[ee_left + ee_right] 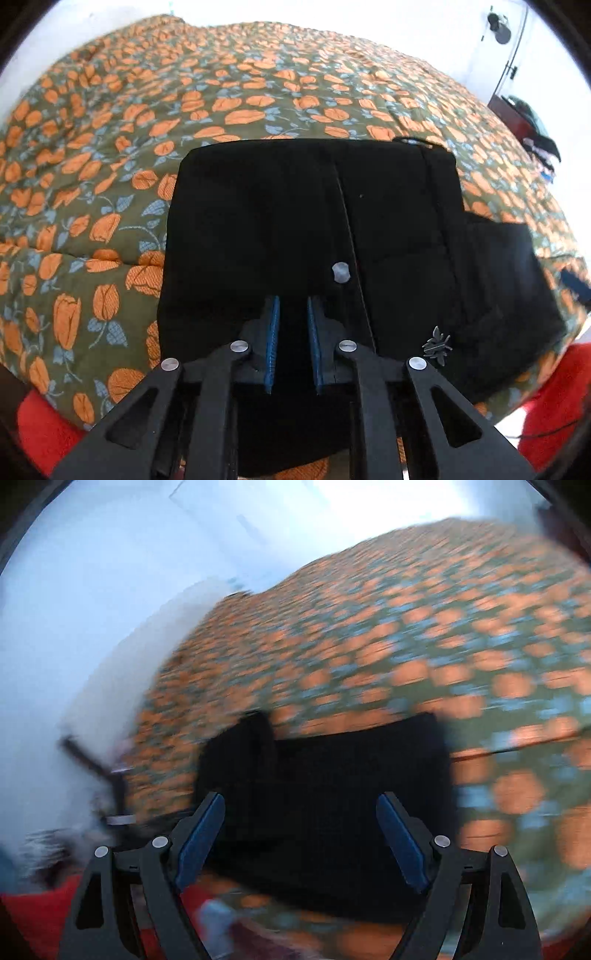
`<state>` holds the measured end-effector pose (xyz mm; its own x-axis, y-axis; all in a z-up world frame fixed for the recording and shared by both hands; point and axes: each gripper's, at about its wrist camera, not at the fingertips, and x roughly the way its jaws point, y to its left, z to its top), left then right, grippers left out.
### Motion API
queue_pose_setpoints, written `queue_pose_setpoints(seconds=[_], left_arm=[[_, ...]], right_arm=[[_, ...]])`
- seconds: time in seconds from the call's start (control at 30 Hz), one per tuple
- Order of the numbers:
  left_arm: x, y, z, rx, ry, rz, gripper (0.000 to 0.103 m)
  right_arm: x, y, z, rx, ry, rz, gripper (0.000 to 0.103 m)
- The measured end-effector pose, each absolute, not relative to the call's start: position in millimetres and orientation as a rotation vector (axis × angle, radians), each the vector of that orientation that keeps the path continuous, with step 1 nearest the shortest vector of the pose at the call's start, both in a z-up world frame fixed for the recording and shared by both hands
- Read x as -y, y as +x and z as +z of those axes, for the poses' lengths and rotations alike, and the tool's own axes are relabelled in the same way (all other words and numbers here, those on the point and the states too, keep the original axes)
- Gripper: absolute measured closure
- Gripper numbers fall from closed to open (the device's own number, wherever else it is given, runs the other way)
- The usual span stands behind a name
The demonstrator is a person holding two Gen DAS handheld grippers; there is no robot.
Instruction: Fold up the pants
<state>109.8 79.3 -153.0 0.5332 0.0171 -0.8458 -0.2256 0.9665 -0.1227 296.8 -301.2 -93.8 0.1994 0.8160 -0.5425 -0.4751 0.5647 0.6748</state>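
From my left wrist camera, the black pants (pixel 314 221) lay folded into a squarish bundle on the floral bedspread (pixel 110 155), filling the centre of the view, with a narrower folded layer sticking out toward 3 o'clock. A pale button (pixel 340 272) showed just right of centre, and a small metal emblem (pixel 437 345) sat near 5 o'clock of it. My left gripper (pixel 291 321) had its blue pads (pixel 273 332) drawn near each other with a narrow gap; black cloth lay between and under them, but I could not tell whether they actually pinched it.

The right wrist view was badly smeared. There my right gripper (pixel 300 823) stood with its blue-padded fingers (pixel 201 834) spread wide and nothing between them, hovering over the near edge of the pants (pixel 332 775). The bedspread (pixel 424 646) ran off toward 1 o'clock, and something red (pixel 40 912) showed at 8 o'clock.
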Motion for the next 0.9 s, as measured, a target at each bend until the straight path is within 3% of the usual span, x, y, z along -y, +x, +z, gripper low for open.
queue_pose_setpoints(seconds=[0.13, 0.33, 0.5, 0.6, 0.9], left_arm=[[-95, 97, -142, -0.985, -0.314, 0.136, 0.07], [-128, 63, -127, -0.877, -0.403, 0.246, 0.062], [-157, 56, -144, -0.876, -0.486, 0.32, 0.061], [-162, 57, -147, -0.877, -0.485, 0.348, 0.061], [-170, 60, -160, -0.899, -0.486, 0.386, 0.06]], right_arm=[[242, 314, -112, -1.207, 0.376, 1.118, 0.034], [198, 336, -136, -1.349, 0.232, 1.169, 0.048], [185, 337, -148, -1.421, 0.123, 1.166, 0.049], [183, 337, -146, -1.424, 0.136, 1.229, 0.06], [173, 339, -159, -1.453, 0.117, 1.291, 0.059]])
